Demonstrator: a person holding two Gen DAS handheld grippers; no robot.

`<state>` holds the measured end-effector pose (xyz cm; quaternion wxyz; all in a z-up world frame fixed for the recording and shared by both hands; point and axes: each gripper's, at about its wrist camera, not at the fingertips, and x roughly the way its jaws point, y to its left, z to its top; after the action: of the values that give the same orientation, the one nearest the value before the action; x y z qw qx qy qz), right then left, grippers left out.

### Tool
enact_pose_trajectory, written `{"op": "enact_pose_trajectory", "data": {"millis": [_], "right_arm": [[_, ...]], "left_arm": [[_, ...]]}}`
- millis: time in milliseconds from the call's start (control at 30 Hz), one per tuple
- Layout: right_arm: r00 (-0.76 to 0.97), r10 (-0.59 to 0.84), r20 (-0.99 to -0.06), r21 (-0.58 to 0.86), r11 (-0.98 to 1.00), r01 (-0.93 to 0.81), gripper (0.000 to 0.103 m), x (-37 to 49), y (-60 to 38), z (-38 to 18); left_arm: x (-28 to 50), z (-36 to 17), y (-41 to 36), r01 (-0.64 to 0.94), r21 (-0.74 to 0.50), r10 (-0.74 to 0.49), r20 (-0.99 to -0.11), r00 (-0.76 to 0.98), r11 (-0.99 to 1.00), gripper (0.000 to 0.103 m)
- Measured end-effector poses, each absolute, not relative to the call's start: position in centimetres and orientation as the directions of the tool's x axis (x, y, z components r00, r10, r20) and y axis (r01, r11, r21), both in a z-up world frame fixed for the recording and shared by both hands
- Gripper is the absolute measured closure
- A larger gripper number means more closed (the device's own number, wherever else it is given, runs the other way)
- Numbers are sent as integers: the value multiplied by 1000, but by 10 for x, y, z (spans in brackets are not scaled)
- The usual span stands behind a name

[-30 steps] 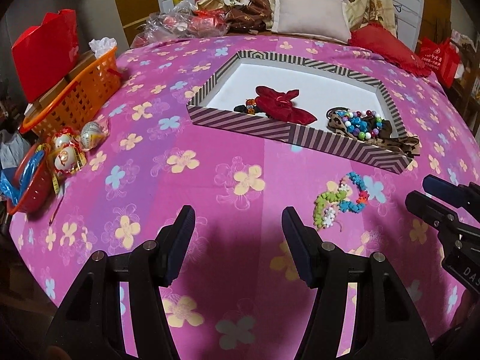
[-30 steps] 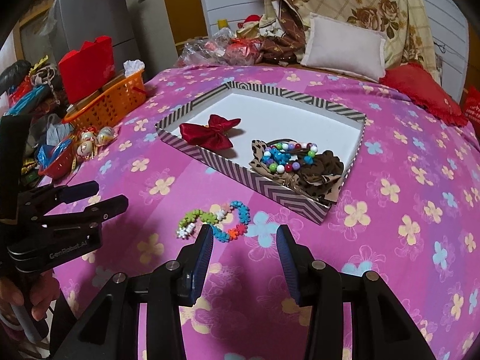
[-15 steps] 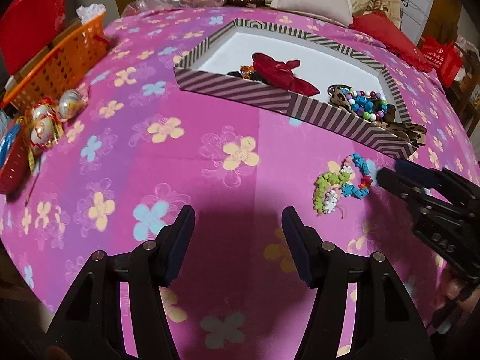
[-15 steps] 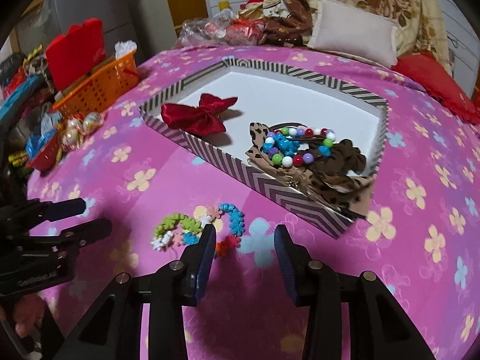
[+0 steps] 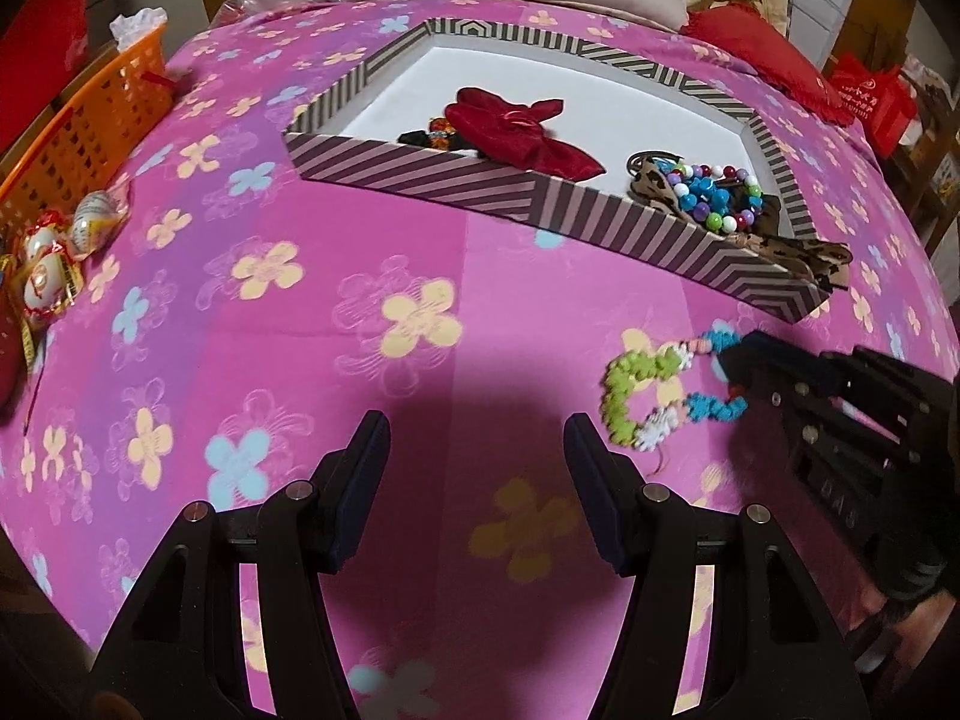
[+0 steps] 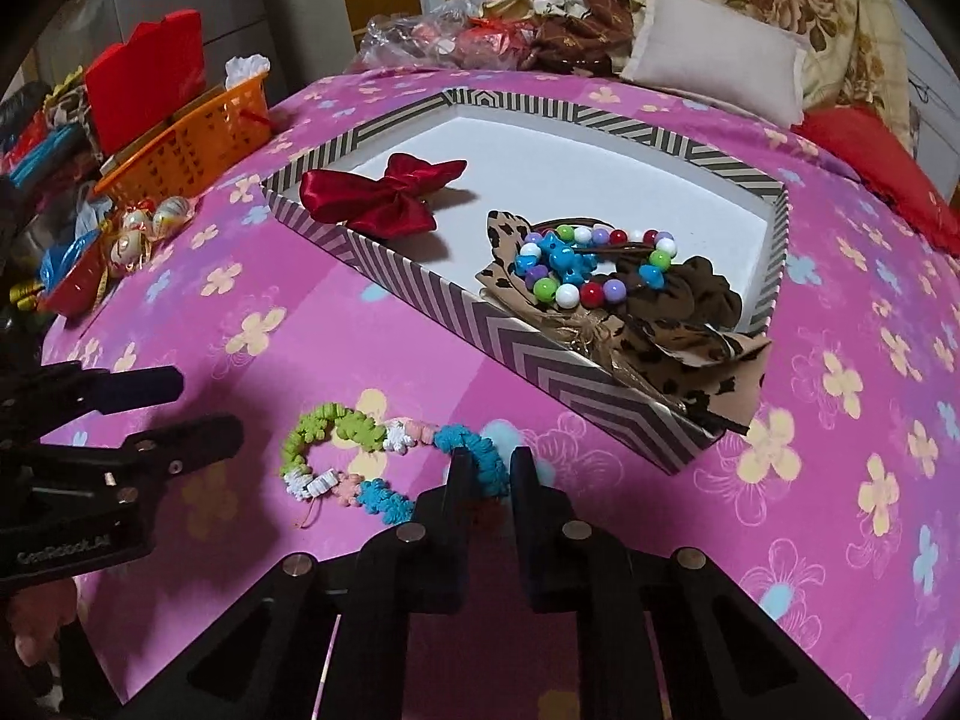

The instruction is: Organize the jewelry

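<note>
1. A pink bedspread (image 6: 840, 480) printed with yellow and blue flowers covers the bed, with an orange basket (image 6: 192, 144) at its left edge and a pale cushion (image 6: 714, 54) at the far side.
2. A shallow striped tray (image 5: 456, 183) with a white floor lies on the bedspread. Inside it are a red satin bow (image 6: 384, 198) toward the left, and a leopard-print fabric piece (image 6: 672, 330) at the near right corner, part of it draped over the tray's wall.
3. A string of round coloured beads (image 6: 588, 270) rests on top of the leopard fabric.
4. The flower-bead bracelet (image 6: 360, 456), green, white, pink and blue, lies on the bedspread just in front of the tray's near wall, outside it.
5. The right gripper (image 6: 487, 462) points down at the bracelet's blue end; its jaws are closing with the blue beads between them and look pressed against them.
6. The left gripper (image 5: 474, 456) hangs over bare bedspread to the left of the bracelet, jaws apart and holding nothing.
</note>
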<state>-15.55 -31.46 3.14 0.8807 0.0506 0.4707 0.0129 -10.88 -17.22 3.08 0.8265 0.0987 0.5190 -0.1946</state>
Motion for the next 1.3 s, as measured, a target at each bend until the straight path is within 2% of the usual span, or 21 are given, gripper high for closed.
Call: {"op": "enact_pose_trajectory", "data": {"millis": [467, 533, 567, 633, 767, 1067, 1200, 1300], "right_arm": [[570, 97, -816, 136, 990, 26, 91, -159, -318, 31], [575, 95, -812, 137, 990, 29, 91, -161, -318, 31], [578, 92, -811, 133, 991, 29, 92, -161, -317, 31], [584, 80, -808, 121, 992, 32, 92, -162, -316, 31], [601, 73, -796, 124, 991, 43, 92, -168, -317, 36], [591, 87, -802, 143, 989, 47, 92, -170, -319, 36], [586, 100, -804, 160, 986, 52, 92, -170, -321, 34], [581, 105, -807, 167, 984, 55, 92, -170, -323, 32]], "left_arm": [[-104, 18, -205, 445, 15, -184, -898, 399, 896, 44], [-103, 19, -204, 446, -21, -212, -899, 383, 895, 61], [-103, 19, -205, 451, -15, -210, -899, 385, 892, 66], [-104, 19, -206, 469, -14, -217, -898, 382, 883, 88], [-105, 20, -202, 469, -29, -226, -901, 369, 883, 100], [-107, 42, -189, 487, -119, -325, -873, 365, 865, 99], [-113, 46, -200, 522, -112, -337, -870, 359, 846, 67], [-115, 40, -207, 544, -103, -333, -879, 342, 833, 66]]}}
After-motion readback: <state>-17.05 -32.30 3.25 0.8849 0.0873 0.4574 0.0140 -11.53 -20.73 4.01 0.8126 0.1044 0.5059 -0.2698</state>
